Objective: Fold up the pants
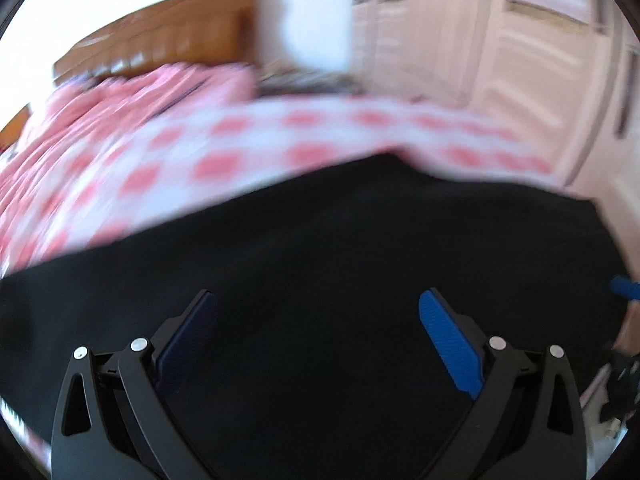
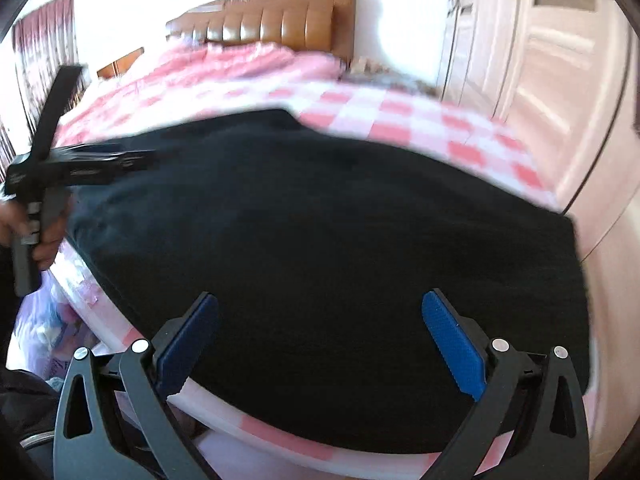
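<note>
The black pants [image 2: 320,240] lie spread flat on the bed [image 2: 420,116], near its foot edge, over the pink checked cover. The right tool [image 2: 320,312] hovers above them, spread wide, holding nothing. The left tool [image 1: 318,308], over the pants too, gapes wide and empty.

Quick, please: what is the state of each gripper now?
Left gripper: open, holding nothing, above the black pants.
Right gripper: open, holding nothing.

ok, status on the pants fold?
Left tool open, right tool open, both empty above the cloth. Black pants flat on the checked bedspread. Nothing in the way.
</note>
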`<state>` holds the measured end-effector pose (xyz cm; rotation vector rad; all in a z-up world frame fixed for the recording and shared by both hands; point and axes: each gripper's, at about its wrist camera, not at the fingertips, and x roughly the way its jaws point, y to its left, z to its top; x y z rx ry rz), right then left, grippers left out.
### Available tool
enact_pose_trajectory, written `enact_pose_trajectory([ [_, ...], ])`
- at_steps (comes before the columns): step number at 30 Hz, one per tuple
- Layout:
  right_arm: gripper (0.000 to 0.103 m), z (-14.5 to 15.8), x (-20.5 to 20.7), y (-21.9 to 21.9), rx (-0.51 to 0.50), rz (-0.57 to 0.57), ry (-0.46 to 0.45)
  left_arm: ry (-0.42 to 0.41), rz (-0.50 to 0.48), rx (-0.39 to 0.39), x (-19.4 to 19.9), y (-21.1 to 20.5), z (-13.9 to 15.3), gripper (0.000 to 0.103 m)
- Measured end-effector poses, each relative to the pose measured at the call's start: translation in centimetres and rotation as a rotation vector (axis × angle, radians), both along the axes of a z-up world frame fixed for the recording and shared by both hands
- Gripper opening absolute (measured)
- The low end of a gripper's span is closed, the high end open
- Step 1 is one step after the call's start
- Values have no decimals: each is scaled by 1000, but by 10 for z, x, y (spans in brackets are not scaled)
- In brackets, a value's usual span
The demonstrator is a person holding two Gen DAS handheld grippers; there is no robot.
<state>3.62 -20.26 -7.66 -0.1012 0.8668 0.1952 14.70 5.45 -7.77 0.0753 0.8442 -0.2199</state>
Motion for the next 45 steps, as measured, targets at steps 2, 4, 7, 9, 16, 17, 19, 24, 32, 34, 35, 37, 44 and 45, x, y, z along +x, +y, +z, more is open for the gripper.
enact_pose_trajectory([
  [2, 99, -14, -3, 9, -55, 17, 48, 15, 45, -12, -15, 31, -11, 101],
  [4, 99, -18, -14, 8, -84, 35, 22, 60, 60, -34, -33, 62, -27, 101],
  [7, 99, -11, -15, 5, -113, 8, 72, -8, -14, -63, -70, 86, -18, 101],
  [9, 98, 2, -9, 15, -138, -23, 65, -40, 8, -117, -88, 110, -5, 101],
  [16, 99, 44, 31, 114, 33, 214, -75, -74, 552, -346, -127, 292, 7, 101],
  [17, 99, 42, 40, 135, 23, 250, -77, -73, 595, -377, -130, 313, 7, 101],
  [19, 99, 38, 57, 170, 16, 311, -72, -76, 689, -381, -131, 344, 10, 101],
  [24, 99, 24, 102, 254, 72, 438, -27, -33, 762, -408, -113, 373, 6, 101],
  [32, 99, -11, 116, 302, -51, 474, 18, -47, 721, -549, -107, 370, -23, 101],
  [34, 99, -14, 121, 295, 6, 457, 44, -69, 695, -598, -112, 373, -26, 101],
  [35, 99, -12, 123, 291, 25, 446, 50, -89, 687, -634, -118, 377, -26, 101],
  [37, 99, -14, 127, 291, 40, 436, 64, -126, 691, -739, -130, 392, -26, 101],
  [44, 99, -18, 123, 299, -15, 441, 47, -122, 875, -265, -154, 386, 2, 91],
  [45, 99, -18, 124, 299, -9, 441, 48, -93, 871, -223, -153, 384, 1, 88],
])
